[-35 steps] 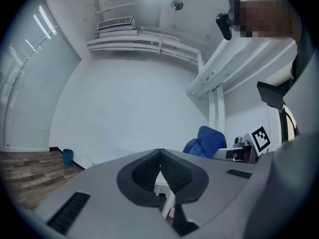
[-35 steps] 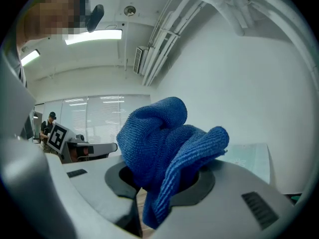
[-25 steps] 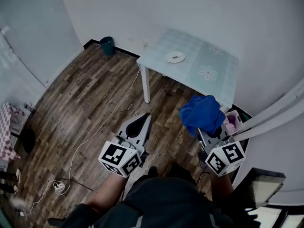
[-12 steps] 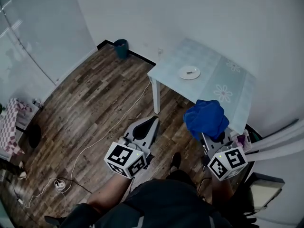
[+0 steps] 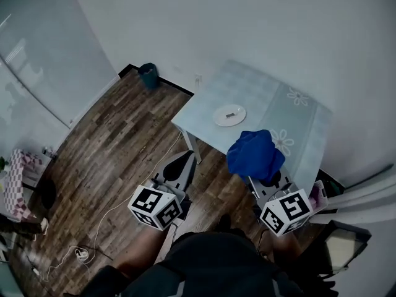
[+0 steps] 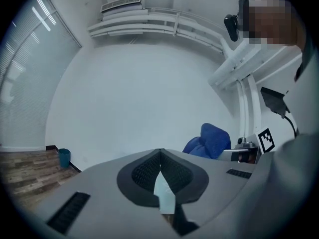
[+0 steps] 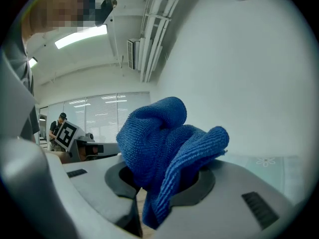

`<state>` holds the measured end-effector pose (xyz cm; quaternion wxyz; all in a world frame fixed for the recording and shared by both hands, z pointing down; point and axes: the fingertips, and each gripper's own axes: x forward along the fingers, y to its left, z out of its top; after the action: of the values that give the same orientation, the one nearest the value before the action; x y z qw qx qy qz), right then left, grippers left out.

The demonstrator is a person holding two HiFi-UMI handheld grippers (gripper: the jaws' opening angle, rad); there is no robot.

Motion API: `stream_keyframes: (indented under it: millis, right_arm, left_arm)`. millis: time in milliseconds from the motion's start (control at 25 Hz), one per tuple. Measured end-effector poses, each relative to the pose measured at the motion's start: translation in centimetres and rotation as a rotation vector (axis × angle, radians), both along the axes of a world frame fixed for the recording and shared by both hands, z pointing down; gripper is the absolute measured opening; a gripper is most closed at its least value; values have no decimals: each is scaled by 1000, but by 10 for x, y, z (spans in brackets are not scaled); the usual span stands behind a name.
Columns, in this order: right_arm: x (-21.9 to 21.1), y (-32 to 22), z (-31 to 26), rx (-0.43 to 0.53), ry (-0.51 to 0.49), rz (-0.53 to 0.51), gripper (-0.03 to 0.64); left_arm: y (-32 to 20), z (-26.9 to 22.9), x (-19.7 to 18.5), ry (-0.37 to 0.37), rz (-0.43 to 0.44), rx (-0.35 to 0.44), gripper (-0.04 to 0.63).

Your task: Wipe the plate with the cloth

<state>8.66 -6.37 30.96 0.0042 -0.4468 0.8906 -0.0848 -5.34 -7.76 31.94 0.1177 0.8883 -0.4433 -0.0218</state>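
Observation:
A white plate (image 5: pixel 229 115) with a small dark bit on it lies on the pale table (image 5: pixel 297 135) ahead of me. My right gripper (image 5: pixel 265 179) is shut on a bunched blue cloth (image 5: pixel 254 154), held in the air by the table's near edge; the cloth (image 7: pixel 167 153) fills the right gripper view and hides the jaw tips. The cloth (image 6: pixel 211 141) also shows at the right of the left gripper view. My left gripper (image 5: pixel 182 161) is shut with nothing in it and hangs over the wooden floor, left of the table leg.
A teal bin (image 5: pixel 148 75) stands by the far wall. A white cable (image 5: pixel 117 198) runs across the wooden floor to a plug block at the lower left. A box with pink items (image 5: pixel 319 195) sits beside the table's right end. Glass partition at left.
The view has shifted: the table and plate now lie nearer and more central. The blue cloth in my right gripper has moved up to the table's near edge. Both grippers keep their states.

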Motion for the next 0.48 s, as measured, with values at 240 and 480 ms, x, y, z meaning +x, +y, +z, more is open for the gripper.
stream_keyframes:
  millis: [240, 480]
  right_arm:
    - [25, -58, 9, -13, -25, -11, 129]
    - [25, -116, 27, -39, -13, 9, 129]
  left_arm:
    - [-51, 1, 23, -30, -37, -24, 9]
    - [-113, 27, 17, -42, -49, -77, 9]
